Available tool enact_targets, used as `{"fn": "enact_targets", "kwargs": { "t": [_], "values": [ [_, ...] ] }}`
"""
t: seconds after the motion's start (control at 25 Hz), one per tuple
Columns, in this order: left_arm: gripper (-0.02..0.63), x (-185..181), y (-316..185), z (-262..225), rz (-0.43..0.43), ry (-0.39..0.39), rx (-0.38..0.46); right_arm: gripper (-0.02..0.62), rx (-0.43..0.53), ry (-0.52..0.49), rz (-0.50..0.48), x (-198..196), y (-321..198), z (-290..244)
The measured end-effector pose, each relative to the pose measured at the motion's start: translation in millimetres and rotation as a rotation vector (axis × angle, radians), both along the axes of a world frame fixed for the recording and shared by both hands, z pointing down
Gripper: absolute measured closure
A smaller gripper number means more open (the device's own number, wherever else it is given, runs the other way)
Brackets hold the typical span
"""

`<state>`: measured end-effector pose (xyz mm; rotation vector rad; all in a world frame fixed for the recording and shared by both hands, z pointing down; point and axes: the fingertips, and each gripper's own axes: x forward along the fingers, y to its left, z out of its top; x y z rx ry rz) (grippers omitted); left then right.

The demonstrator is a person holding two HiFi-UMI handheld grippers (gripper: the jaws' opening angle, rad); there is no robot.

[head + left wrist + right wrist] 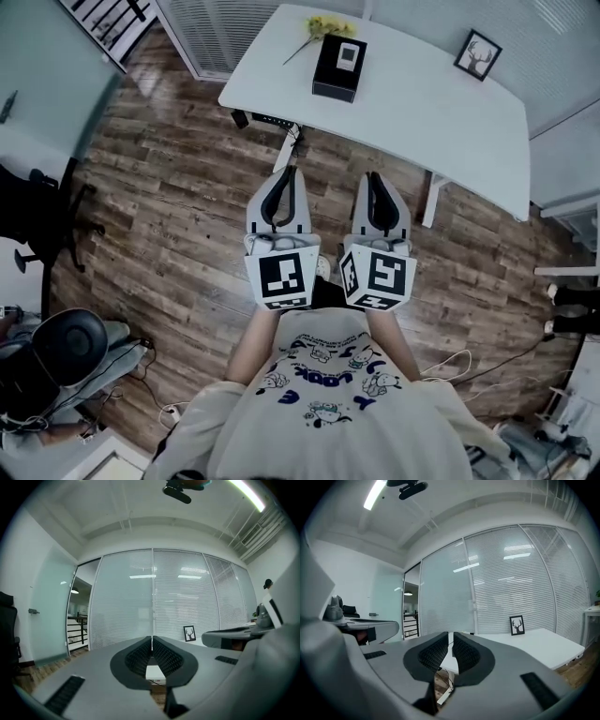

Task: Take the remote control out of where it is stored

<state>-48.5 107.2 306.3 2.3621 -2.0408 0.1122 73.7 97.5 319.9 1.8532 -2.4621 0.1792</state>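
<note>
Remote, judged the pale slab atop black box: likely light, rigid, slick; best pinched across long edges. Left hand-held gripper and right hand-held gripper closed, empty.

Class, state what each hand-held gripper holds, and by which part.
Nothing is held: the left hand-held gripper and right hand-held gripper are shut, empty.

A framed deer picture is stood near the far right corner of the white worktop — yellow flowers are laid at its far edge. A black office chair is seen on the wooden floor, at left.
</note>
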Motion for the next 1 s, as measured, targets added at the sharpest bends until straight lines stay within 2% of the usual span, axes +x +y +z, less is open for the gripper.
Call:
{"fn": "enact_targets", "kwargs": {
  "t": [0.48,1.0],
  "values": [
    [0.583,18,-86,6,-0.016,0.012,-0.014,0.545,-0.008,0.014,-0.031,13,-87,4],
    [0.583,8,-155,19,-0.012,0.018,-0.036,0.545,-0.030,0.021,-0.021,3,-155,18]
  ]
}}
